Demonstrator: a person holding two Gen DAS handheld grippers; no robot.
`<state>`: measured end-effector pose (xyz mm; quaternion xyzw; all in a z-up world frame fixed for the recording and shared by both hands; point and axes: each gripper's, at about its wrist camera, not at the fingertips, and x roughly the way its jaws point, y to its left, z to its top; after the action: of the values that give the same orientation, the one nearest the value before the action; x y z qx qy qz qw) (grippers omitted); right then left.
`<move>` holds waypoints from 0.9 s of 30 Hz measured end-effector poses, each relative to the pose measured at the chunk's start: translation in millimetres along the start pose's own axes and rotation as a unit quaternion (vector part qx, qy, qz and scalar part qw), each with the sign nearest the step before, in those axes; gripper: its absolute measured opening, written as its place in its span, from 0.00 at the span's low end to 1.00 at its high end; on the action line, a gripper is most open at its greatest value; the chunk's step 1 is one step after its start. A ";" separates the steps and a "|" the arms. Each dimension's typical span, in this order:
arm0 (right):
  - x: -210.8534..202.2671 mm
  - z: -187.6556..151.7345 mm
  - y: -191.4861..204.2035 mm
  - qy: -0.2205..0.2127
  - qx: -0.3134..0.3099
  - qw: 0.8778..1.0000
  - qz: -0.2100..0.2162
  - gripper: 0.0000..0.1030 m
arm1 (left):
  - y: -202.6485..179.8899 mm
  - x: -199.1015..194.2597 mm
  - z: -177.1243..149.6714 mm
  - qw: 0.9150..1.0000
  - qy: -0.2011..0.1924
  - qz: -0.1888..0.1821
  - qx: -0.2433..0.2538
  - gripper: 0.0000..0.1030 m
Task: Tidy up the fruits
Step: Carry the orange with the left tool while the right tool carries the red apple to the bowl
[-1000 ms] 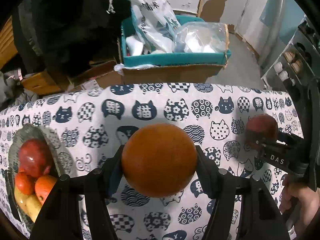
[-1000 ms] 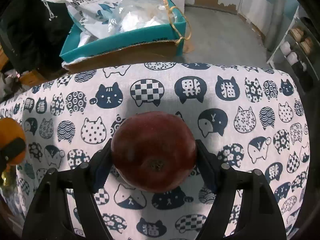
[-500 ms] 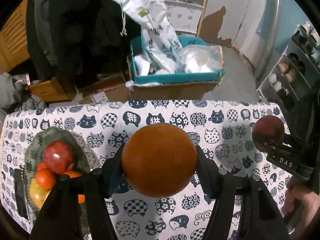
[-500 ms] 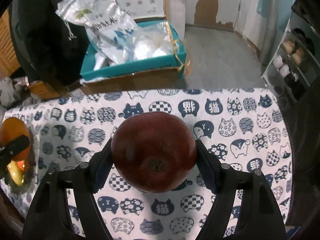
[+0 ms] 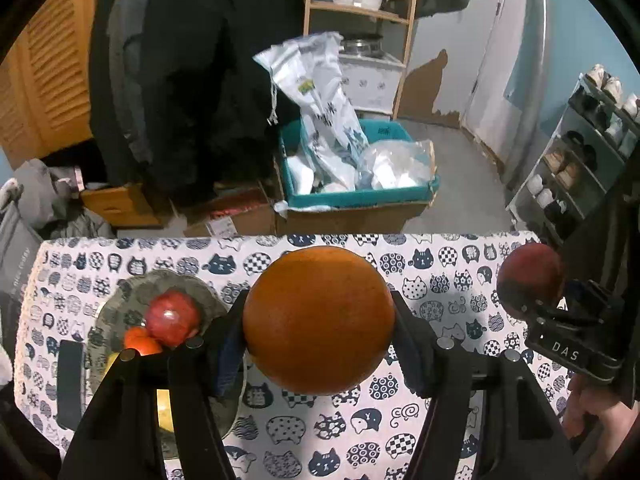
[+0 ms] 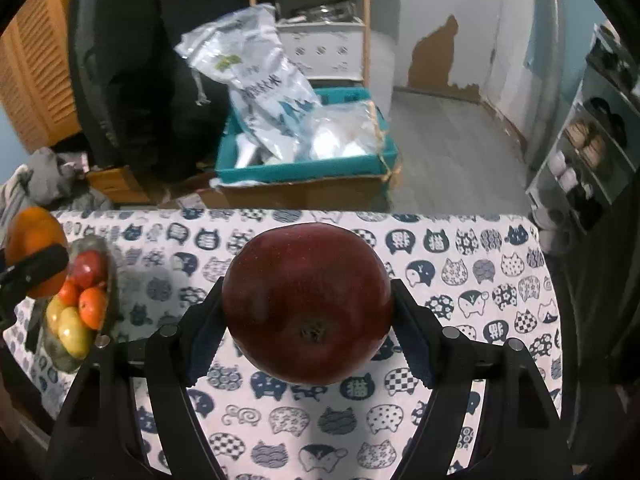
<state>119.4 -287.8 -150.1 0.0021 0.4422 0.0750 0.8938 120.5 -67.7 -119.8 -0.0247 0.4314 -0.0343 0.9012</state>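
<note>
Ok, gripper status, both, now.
Left gripper: closed on the orange.
Right gripper: closed on the dark red apple.

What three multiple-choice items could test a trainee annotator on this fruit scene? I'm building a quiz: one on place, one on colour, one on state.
1. Where is the fruit bowl in the right wrist view?
A. left side of the tablecloth
B. right side
C. on the floor

2. What colour is the apple in the right tool?
A. green
B. dark red
C. yellow

3. What state is the left tool in?
A. open, empty
B. shut on an orange
C. shut on a banana

Key: 1 A, the bowl sits near the cloth's left edge; 2 B, the skin is deep red; 3 B, both pads press the orange.
</note>
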 end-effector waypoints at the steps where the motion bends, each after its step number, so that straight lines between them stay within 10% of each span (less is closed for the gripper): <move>1: -3.7 0.7 3.1 -0.003 -0.002 1.000 0.002 0.74 | 2.2 -5.6 0.2 1.000 -0.005 0.002 -0.001 0.65; 27: -70.5 25.7 111.2 -0.064 -0.072 0.993 0.074 0.74 | 106.7 -87.1 -22.0 0.995 -0.070 0.055 -0.042 0.65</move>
<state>82.9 -185.8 -70.9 -0.0251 0.3762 0.1725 0.9100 53.2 45.5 -73.9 -0.0410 0.3691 0.0350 0.9278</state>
